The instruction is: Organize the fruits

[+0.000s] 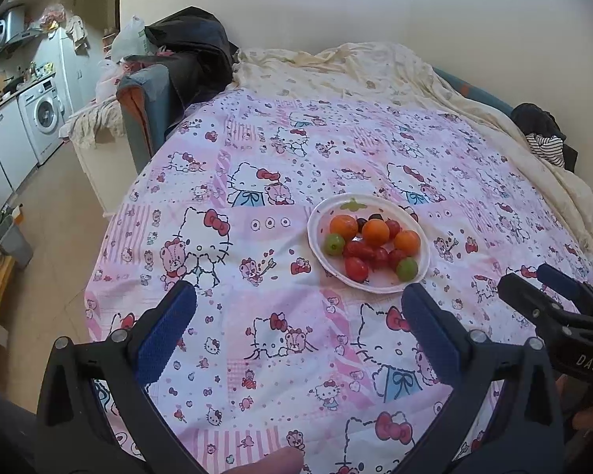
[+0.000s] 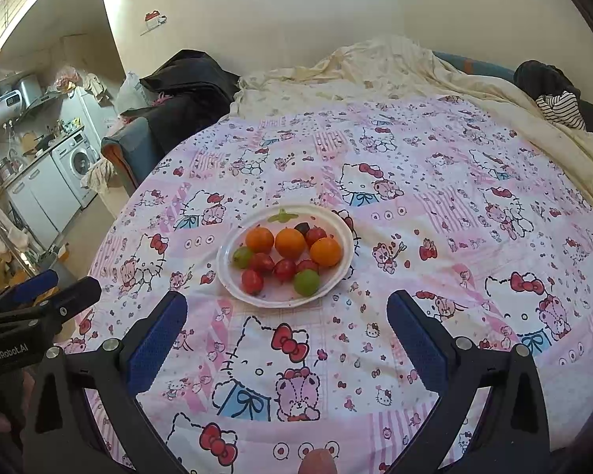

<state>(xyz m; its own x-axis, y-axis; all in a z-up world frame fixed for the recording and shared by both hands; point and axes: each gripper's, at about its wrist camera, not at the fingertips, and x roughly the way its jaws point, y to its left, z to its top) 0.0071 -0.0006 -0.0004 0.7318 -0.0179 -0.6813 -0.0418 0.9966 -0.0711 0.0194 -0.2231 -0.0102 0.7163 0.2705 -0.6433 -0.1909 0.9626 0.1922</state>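
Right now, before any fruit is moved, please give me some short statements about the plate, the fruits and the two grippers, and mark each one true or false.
1. All the fruit lies on one white plate. True.
2. The plate holds three orange fruits, for example this orange fruit. True.
3. The left gripper is shut on a green fruit. False: its jaws are wide open and hold nothing; the green fruit lies on the plate.
4. The right gripper is open and empty. True.
5. The plate stands on a bare wooden table. False: it rests on a pink cartoon-cat bed cover.
6. There are no red fruits. False: several lie on the plate, such as this red fruit.
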